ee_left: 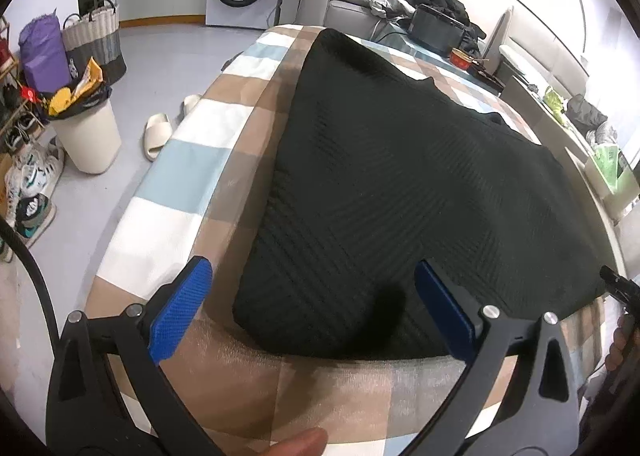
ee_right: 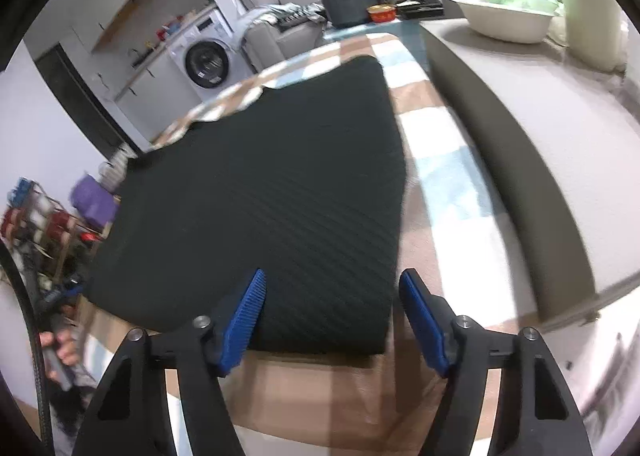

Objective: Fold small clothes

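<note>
A black ribbed knit garment (ee_left: pixel 380 176) (ee_right: pixel 260 196) lies flat on a table covered with a checked cloth (ee_left: pixel 192 160) (ee_right: pixel 440 192). In the left wrist view, my left gripper (ee_left: pixel 312 264) stands open over the garment's near left corner; one blue finger (ee_left: pixel 180 312) is over bare cloth and the other over the fabric. In the right wrist view, my right gripper (ee_right: pixel 333 275) is open above the near right corner, with the garment's edge lying between its fingers below. Neither one pinches the fabric.
At the table's far end stand a black box (ee_left: pixel 434 30) (ee_right: pixel 350 4) and a red bowl (ee_left: pixel 464 56) (ee_right: pixel 382 12). A grey sofa arm (ee_right: pixel 520 144) runs along the right side. On the floor to the left are a bin (ee_left: pixel 86 136), slippers (ee_left: pixel 156 134) and shoes (ee_left: pixel 32 184).
</note>
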The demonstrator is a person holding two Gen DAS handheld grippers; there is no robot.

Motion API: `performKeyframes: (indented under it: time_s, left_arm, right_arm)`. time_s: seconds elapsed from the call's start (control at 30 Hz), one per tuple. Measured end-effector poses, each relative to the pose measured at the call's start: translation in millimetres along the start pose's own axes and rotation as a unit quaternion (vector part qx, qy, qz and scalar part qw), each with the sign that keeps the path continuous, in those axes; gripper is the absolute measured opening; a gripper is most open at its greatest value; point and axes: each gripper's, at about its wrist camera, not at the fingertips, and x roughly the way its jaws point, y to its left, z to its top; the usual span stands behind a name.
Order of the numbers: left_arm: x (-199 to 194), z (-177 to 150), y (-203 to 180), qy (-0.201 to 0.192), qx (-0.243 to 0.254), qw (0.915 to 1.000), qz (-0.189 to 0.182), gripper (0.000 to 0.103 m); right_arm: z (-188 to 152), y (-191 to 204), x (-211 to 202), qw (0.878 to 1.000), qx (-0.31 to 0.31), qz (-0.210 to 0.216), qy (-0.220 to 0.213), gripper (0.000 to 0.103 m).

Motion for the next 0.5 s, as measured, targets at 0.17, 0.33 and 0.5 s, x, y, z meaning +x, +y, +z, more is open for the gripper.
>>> performKeyframes:
  time_s: [0.17,0.33,0.5]
  left_arm:
    - [-1.5,-2.6,-0.1,0.006,0.005,0.9995,-0.030,0.083]
    - [-0.6,-2.9,-2.8,0.006,0.007,0.9994,-0.035,0.073]
    - [0.0,-2.8,3.8,0.001,-0.012,0.9990,-0.042,0.062]
  right_arm:
    - [6.7,4.8,-11.8,0.996,0.005,0.087,-0.014,0.071]
    - [9.7,-2.7,-1.7,0.996,0.015,0.084,-0.008,0.062]
    - [6.6,-10.1,11.6,0.999,0.006,0.042,-0.003,0.032]
